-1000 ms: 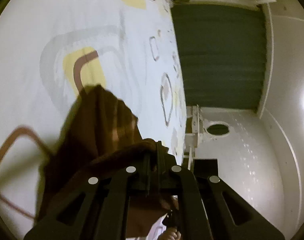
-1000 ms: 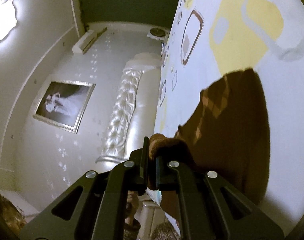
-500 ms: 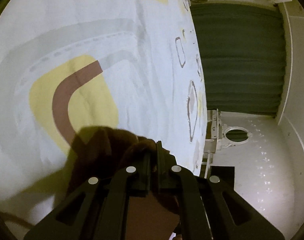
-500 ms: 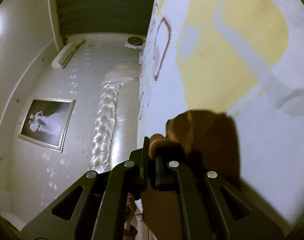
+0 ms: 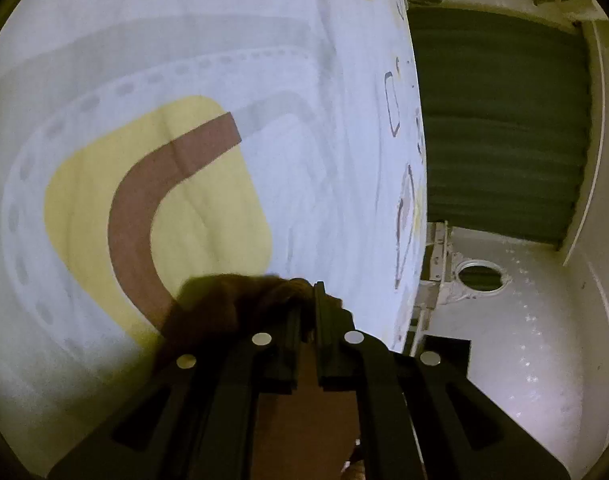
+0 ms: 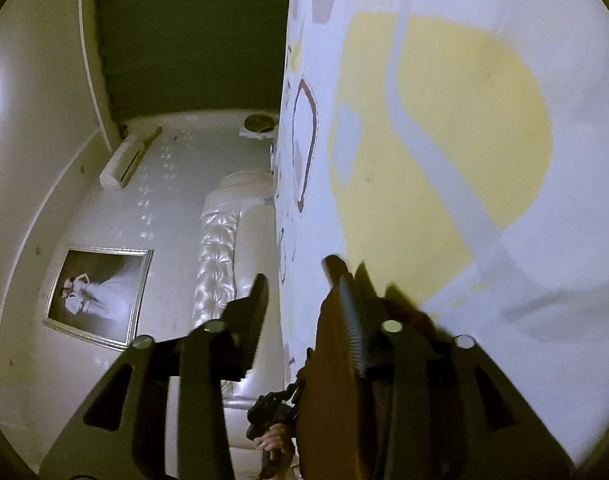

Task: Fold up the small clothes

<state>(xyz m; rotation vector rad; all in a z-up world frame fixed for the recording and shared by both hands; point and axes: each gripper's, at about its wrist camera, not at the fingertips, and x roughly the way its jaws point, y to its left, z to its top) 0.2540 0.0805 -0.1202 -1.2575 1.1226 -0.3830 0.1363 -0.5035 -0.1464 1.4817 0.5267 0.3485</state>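
- While the left gripper [image 5: 316, 300] stays out of it, clamped on the brown cloth [image 5: 224, 300], the cloth rests bunched on the patterned bedsheet [image 5: 224, 80]
- Right gripper [image 6: 300, 280] is opening, its pads off the cloth beside one finger

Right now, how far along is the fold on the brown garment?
Done: the brown garment is down on the patterned bedsheet. In hand: the left gripper is shut on a bunched edge, while the right gripper is opening, with cloth lying against one finger but not pinched. Left: releasing the left edge. Whether the fold is neat, or more folds are needed, cannot be told; most of the garment is hidden.
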